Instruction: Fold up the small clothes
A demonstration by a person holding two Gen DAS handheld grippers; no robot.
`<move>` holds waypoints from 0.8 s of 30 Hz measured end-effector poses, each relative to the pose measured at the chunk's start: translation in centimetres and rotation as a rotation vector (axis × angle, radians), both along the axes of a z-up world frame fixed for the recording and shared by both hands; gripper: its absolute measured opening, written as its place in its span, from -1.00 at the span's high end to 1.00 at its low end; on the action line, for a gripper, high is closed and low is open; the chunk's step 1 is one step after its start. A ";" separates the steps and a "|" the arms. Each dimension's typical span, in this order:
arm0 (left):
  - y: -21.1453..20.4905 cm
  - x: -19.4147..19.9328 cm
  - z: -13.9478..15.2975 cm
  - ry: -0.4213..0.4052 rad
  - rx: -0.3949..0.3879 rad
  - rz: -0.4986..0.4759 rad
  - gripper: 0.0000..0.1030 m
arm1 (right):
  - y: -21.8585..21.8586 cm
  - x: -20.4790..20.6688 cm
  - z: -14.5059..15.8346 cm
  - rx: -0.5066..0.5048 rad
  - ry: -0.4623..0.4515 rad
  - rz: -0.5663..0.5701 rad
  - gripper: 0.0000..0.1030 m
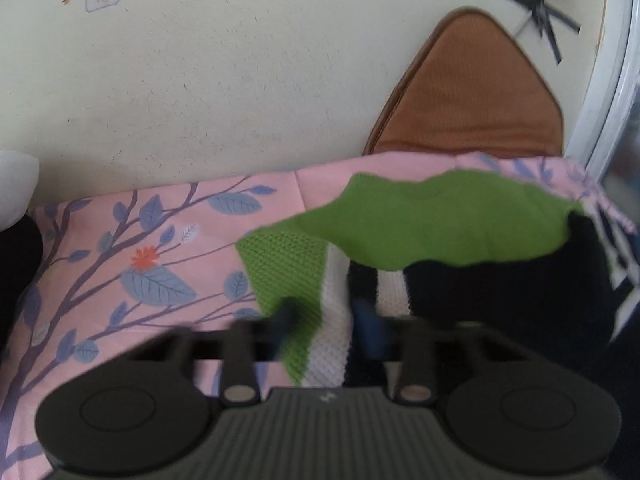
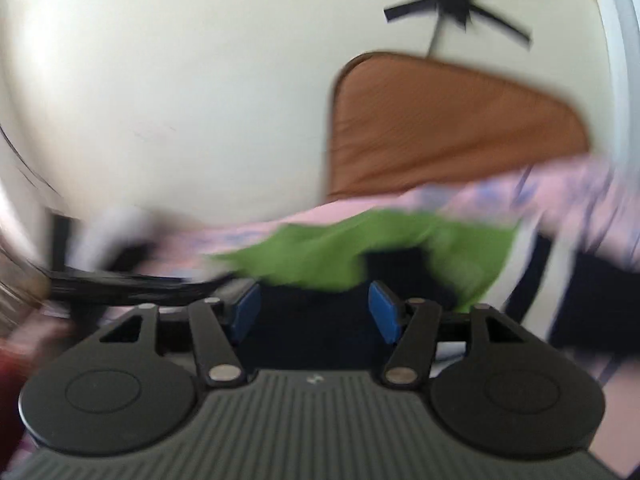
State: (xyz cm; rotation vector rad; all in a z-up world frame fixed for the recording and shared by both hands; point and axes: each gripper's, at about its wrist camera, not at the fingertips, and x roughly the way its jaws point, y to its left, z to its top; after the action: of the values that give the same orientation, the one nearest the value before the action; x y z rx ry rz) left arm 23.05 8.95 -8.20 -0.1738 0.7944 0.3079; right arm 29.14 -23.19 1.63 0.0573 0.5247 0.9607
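A small knit garment [image 1: 436, 224] in green, white and black lies rumpled on a pink bedspread [image 1: 120, 248] printed with blue leaves. Low over its near left edge, my left gripper [image 1: 328, 316] has blurred fingers standing a little apart, with green and white knit showing in the gap; no pad visibly presses the cloth. The right wrist view is motion-blurred. There my right gripper [image 2: 316, 314] is open, blue pads [image 2: 248, 312] wide apart, above the garment's [image 2: 320, 256] dark part, with the green part just beyond the fingertips.
A brown cushion [image 1: 472, 92] leans on the pale wall behind the bed, also the brown cushion [image 2: 440, 132] in the right view. Black tape strips [image 1: 540, 8] cross on the wall. Something white and black [image 1: 16, 216] sits at the bed's left edge.
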 end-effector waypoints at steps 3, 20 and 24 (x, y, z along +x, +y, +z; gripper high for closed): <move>0.8 -1.2 0.5 -0.066 -0.008 0.053 0.80 | 1.9 4.5 -1.2 -0.108 0.049 -0.053 -0.29; 4.3 -6.5 -0.1 -0.161 -0.037 0.338 -0.15 | -1.4 8.3 -2.9 0.012 0.122 -0.187 0.81; 2.1 -7.9 2.7 -0.303 0.041 0.274 -0.16 | -10.7 7.8 -2.3 0.242 0.189 -0.334 0.59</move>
State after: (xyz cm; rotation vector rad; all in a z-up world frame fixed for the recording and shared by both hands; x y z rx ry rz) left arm 15.16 11.09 -5.46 -0.2846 0.4631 0.5422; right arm 36.93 -33.88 -0.64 0.4435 0.5495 0.6895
